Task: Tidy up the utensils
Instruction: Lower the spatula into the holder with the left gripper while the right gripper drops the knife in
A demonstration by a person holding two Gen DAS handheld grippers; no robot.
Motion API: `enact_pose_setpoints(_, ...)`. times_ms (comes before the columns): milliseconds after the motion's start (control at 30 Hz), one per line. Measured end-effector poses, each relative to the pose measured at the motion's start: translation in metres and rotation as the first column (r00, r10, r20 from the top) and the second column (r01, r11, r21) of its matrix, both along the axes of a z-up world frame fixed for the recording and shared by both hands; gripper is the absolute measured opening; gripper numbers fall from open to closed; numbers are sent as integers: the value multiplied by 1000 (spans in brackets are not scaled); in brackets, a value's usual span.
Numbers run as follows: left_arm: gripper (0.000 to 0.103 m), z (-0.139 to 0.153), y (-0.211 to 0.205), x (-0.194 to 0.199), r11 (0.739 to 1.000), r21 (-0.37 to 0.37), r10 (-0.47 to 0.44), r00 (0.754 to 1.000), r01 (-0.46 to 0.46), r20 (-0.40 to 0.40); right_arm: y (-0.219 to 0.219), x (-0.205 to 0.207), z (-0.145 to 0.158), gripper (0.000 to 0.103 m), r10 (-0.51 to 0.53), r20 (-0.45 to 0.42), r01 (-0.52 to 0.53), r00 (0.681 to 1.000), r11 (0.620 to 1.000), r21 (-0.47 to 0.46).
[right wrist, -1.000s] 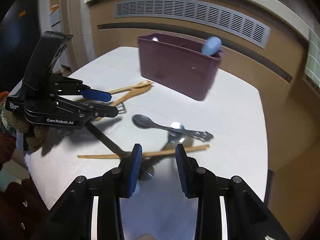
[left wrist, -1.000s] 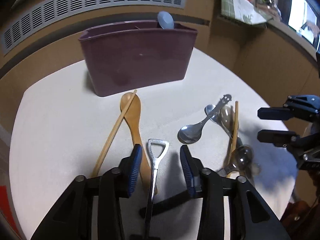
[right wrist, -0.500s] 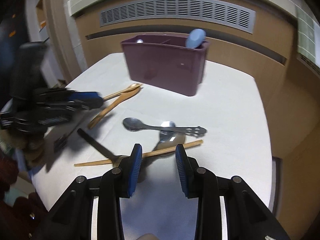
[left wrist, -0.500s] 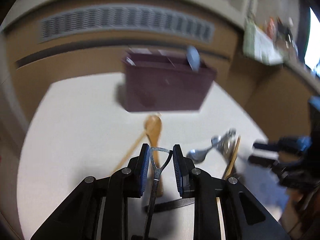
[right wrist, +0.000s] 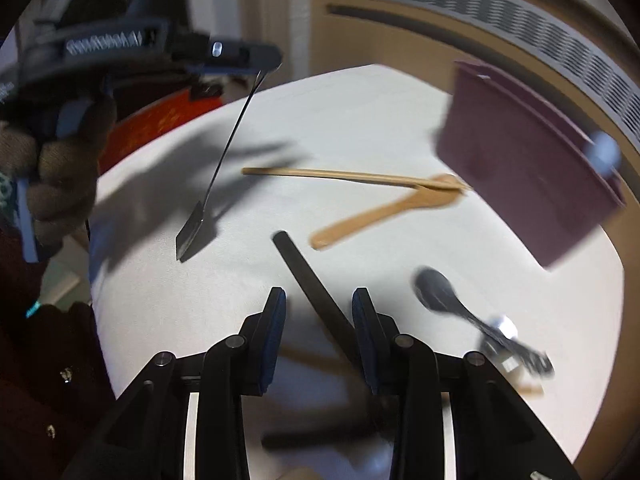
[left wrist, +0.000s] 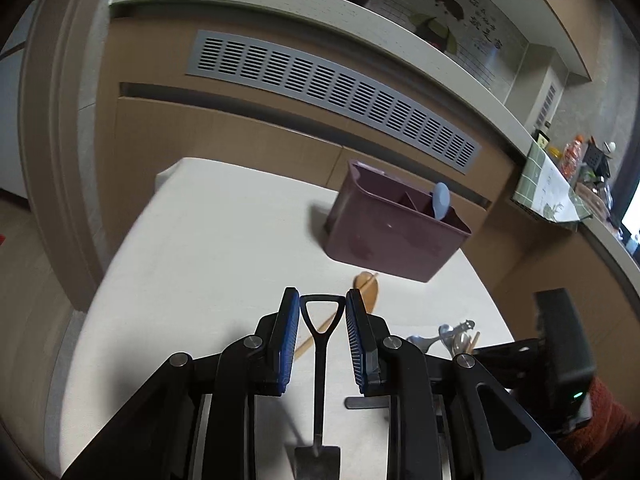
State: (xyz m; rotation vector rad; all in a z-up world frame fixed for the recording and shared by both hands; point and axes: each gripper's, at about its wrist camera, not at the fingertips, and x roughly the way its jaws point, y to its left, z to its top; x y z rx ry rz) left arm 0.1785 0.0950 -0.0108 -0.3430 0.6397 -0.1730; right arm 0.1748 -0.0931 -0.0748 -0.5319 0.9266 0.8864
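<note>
My left gripper (left wrist: pixel 322 308) is shut on the triangular handle of a metal shovel-shaped spoon (left wrist: pixel 319 364) and holds it lifted; in the right wrist view the spoon (right wrist: pixel 224 160) hangs blade-down above the white table (right wrist: pixel 360 120). My right gripper (right wrist: pixel 318 312) is open and empty, low over a black handle (right wrist: pixel 316 288) lying between its fingers. The maroon utensil holder (left wrist: pixel 394 232) stands at the back with a blue spoon (left wrist: pixel 441 200) in it. A wooden spoon (right wrist: pixel 384 212), a wooden chopstick (right wrist: pixel 348 176) and a steel spoon (right wrist: pixel 440 292) lie on the table.
More steel utensils (right wrist: pixel 512 348) lie at the right beside the steel spoon. A brown counter wall with a grey vent (left wrist: pixel 332 88) curves behind the table. A red object (right wrist: pixel 160 120) sits beyond the table's left edge.
My left gripper closed on the shovel spoon's handle and lifted it off the table, swinging back and left. My right gripper moved left and forward over the black handle.
</note>
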Motion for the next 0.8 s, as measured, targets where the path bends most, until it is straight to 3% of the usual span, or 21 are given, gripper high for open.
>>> enact_pose_setpoints(100,24,0,3,-3,1000,-8,6,1000,-6,1,16,6,-11,26,26,-2,-26,1000,997,-69)
enact_pose_setpoints(333,24,-1,-4,-8,1000,-18,-18,1000,18,14,7,-9,-7,11,10,45,-6,999,996,-91)
enact_pose_setpoints(500,24,6,-21,-12,999,8,-53,998,53,30,-40,-1,16,10,-181,28,179,983,983,38)
enact_pose_setpoints(667,24,23,-40,-19,995,51,-84,994,81,65,-91,14,45,10,-386,1,380,923,909,174)
enact_pose_setpoints(800,24,35,-50,-23,992,84,-100,991,92,92,-109,15,62,10,-455,4,441,891,865,239)
